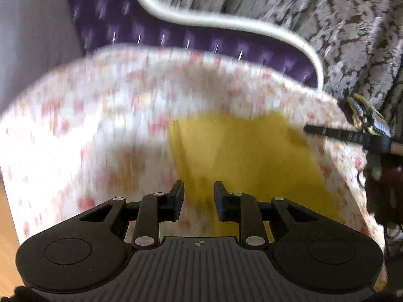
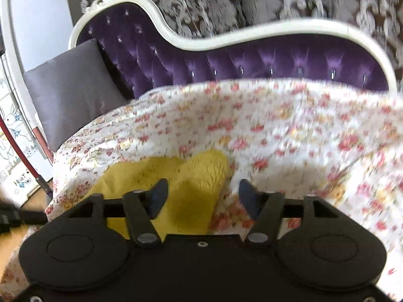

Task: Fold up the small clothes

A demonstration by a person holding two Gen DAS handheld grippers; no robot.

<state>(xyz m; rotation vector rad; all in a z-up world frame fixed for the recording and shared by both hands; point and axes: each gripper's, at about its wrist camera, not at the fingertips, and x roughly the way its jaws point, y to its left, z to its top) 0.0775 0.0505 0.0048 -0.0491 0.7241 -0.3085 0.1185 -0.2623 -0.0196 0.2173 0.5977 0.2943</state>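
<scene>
Both claws—left (image 1: 199,193) and right (image 2: 200,196)—were held open, nothing gripped; the yellow garment (image 1: 252,156) was left unfolded.

1. Both views are bright with daylight; from which side it falls cannot be told.
2. Motion blur smears the flowered cover (image 1: 100,125) in the left wrist view, its print running to streaks.
3. In the right wrist view the cover (image 2: 302,130) blurs most toward the right.
4. The yellow cloth (image 1: 252,156) carries soft dark shadows near the fingers.
5. Fisheye distortion bends the white sofa frame (image 2: 226,37), and the far corners go black.
6. The buttons on the purple sofa back (image 1: 176,37) smear into short bright streaks.
</scene>
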